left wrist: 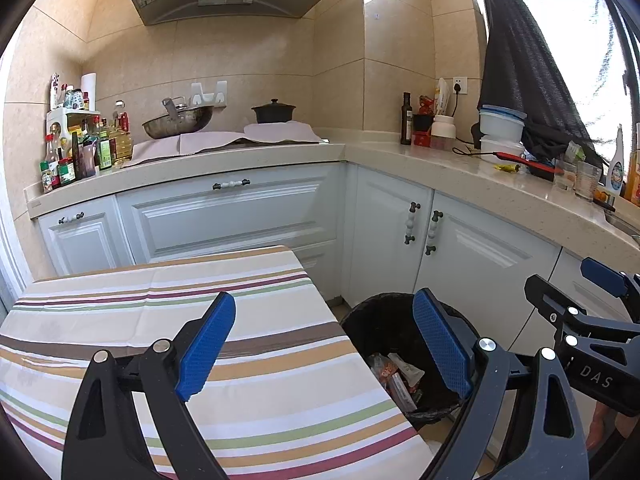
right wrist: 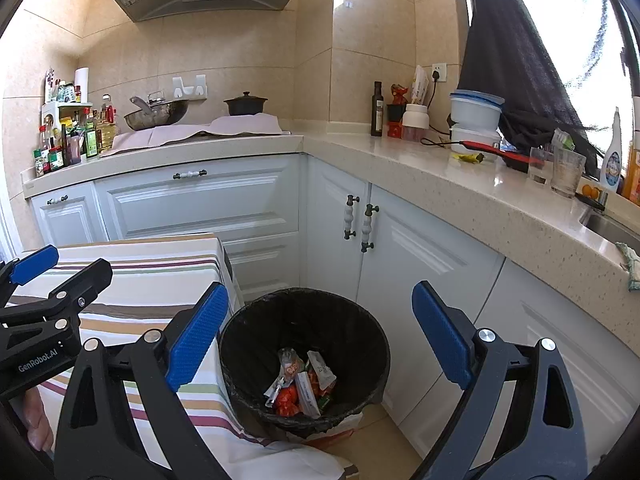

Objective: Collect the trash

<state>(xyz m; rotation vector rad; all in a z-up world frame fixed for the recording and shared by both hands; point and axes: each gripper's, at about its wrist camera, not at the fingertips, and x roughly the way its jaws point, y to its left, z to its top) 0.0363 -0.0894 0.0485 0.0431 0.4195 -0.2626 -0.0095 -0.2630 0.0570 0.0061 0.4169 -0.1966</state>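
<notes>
A: Left hand-held gripper (left wrist: 324,344): state and position?
B: Jaws spread wide, nothing between the blue pads (left wrist: 206,346); poised above the edge of the striped cloth (left wrist: 280,392) on the worktop (left wrist: 152,300), partly over the bin (left wrist: 384,320).

A: Right hand-held gripper (right wrist: 320,338)?
B: Likewise wide apart and empty, held directly above the bin's mouth, beside the left one.

A: Location of the trash (right wrist: 302,380)?
B: At the bottom of the black-lined bin (right wrist: 304,308): a heap of crumpled wrappers, red, orange and white, lying together. Seen from the left wrist only in part (left wrist: 398,376), behind the corner of the cloth.

A: Setting of the bin?
B: On the floor, just beside the cloth-covered worktop, in front of white cabinet doors (right wrist: 400,248).

A: Background?
B: Kitchen counter (left wrist: 460,168) with a wok (left wrist: 178,122), a dark pot (left wrist: 274,112), bottles (left wrist: 80,152) and stacked white containers (left wrist: 500,132).
</notes>
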